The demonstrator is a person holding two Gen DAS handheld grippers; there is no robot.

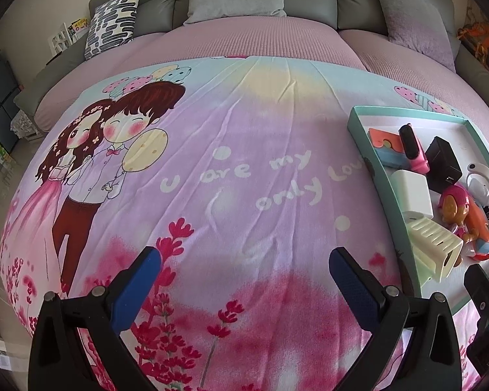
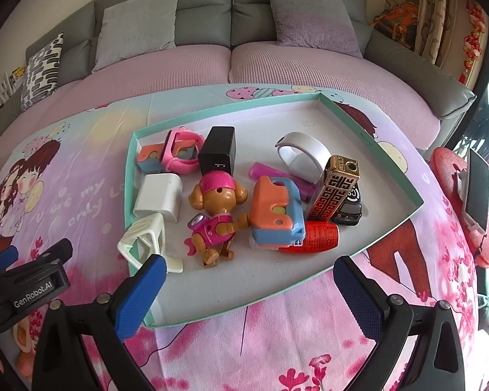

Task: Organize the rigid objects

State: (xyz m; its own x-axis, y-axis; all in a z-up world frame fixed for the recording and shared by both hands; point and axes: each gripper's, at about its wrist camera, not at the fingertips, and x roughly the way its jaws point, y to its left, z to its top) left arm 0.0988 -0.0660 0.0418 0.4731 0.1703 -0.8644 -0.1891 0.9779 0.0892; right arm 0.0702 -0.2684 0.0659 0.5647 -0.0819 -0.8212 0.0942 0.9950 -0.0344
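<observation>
We hold the left tool [image 1: 244, 275] wide open and empty above the printed blanket [image 1: 212, 169]. Our right tool [image 2: 249, 282] is also spread wide, gripping nothing, at the near edge of the teal-rimmed tray [image 2: 388, 176]. In the tray lie the toy dog [image 2: 216, 210], a white charger [image 2: 159, 197], a black charger [image 2: 218, 151], a pink watch [image 2: 179, 150], an orange-and-blue toy camera [image 2: 274, 215], a red can [image 2: 319, 238] and a gold-topped lighter [image 2: 334, 189]. A cream slatted holder [image 2: 143, 239] rests over the tray's left rim.

grey sofa [image 2: 231, 9] w/ cushions, daylight from window on right.
</observation>
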